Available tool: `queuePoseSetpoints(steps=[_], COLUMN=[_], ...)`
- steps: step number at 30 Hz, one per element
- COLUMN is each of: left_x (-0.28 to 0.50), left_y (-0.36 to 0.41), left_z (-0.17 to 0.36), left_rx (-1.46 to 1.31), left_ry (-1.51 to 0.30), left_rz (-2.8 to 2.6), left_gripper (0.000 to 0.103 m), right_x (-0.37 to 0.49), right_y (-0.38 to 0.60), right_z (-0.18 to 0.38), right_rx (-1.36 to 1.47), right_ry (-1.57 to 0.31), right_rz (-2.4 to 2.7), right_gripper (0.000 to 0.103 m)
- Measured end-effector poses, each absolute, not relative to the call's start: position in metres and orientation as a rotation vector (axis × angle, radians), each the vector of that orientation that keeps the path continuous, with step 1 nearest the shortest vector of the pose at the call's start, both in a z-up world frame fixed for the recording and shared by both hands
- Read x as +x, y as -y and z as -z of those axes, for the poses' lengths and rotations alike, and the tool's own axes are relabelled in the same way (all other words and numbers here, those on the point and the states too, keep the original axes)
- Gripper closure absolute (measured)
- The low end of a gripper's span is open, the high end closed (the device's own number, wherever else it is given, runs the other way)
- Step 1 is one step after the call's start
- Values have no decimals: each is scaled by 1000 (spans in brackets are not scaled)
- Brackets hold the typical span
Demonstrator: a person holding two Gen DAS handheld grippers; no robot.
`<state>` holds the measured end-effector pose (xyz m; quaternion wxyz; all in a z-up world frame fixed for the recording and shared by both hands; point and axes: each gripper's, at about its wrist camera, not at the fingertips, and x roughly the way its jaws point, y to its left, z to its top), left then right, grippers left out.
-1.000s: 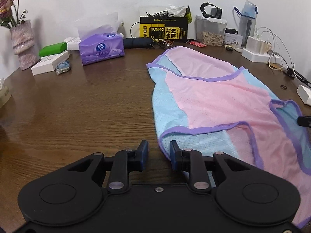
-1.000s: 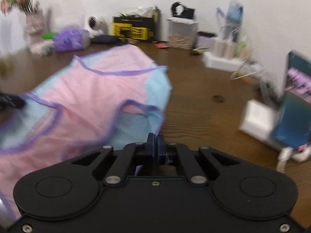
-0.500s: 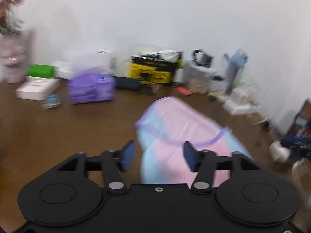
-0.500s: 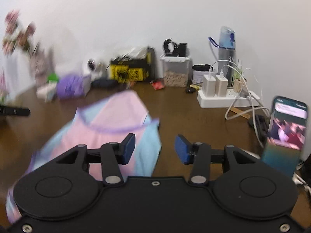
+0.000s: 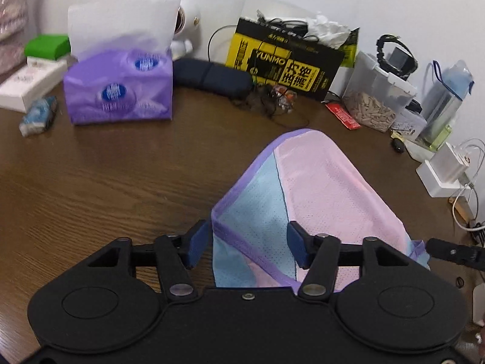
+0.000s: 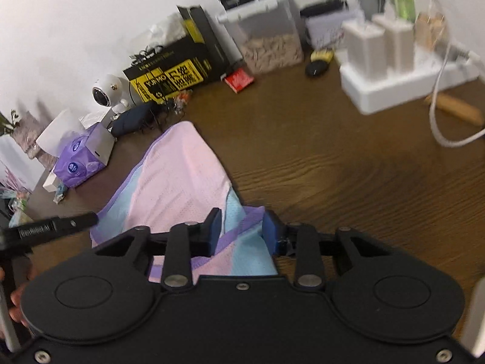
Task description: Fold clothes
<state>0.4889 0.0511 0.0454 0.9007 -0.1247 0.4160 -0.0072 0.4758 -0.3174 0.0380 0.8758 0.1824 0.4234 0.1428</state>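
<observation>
A pink and light-blue mesh garment with purple trim [image 5: 315, 188] lies folded on the brown wooden table [image 5: 106, 176]. My left gripper [image 5: 247, 244] is open, its jaws astride the garment's left near edge. In the right wrist view the same garment [image 6: 182, 170] lies ahead. My right gripper [image 6: 241, 232] is open, its jaws astride the garment's right near corner. The tip of the right gripper shows at the right edge of the left wrist view [image 5: 454, 253], and the left gripper's tip shows in the right wrist view [image 6: 54, 227].
At the back stand a purple tissue pack [image 5: 119, 91], a dark pouch [image 5: 212, 75], a yellow-black box [image 5: 288, 63], a clear container of seeds [image 5: 374, 100], a water bottle [image 5: 445, 103] and a white power strip with chargers [image 6: 394, 72]. A small white camera [image 6: 106, 92] stands by the wall.
The right gripper was shut on the garment's edge one second ago and is now open. Both grippers rose, moved forward and came down over the folded garment's near edge.
</observation>
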Motion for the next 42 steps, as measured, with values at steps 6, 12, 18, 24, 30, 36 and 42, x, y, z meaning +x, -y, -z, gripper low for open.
queuePoseSetpoints(steps=[6, 12, 18, 24, 30, 36, 42], left_x=[481, 474, 472, 472, 471, 471, 471], left_y=[-62, -64, -66, -70, -68, -70, -71], left_z=[-34, -33, -32, -31, -31, -30, -30], left_rx=[-297, -285, -292, -302, -276, -285, -287], left_ry=[-835, -804, -793, -788, -786, -782, -782], left_rz=[-5, 2, 22, 39, 49, 58, 55], left_gripper=[97, 98, 97, 97, 97, 97, 97], right_x=[473, 414, 418, 487, 501, 475, 335], right_y=[307, 241, 241, 306, 301, 272, 160], right_z=[-34, -71, -77, -49, -34, -51, -67], right_rx=[315, -194, -174, 192, 295, 165, -731], right_ry=[-819, -605, -712, -906, -981, -840, -563], right_rz=[-267, -468, -423, -209, -226, -306, -860], right_gripper=[101, 101, 73, 73, 82, 97, 92])
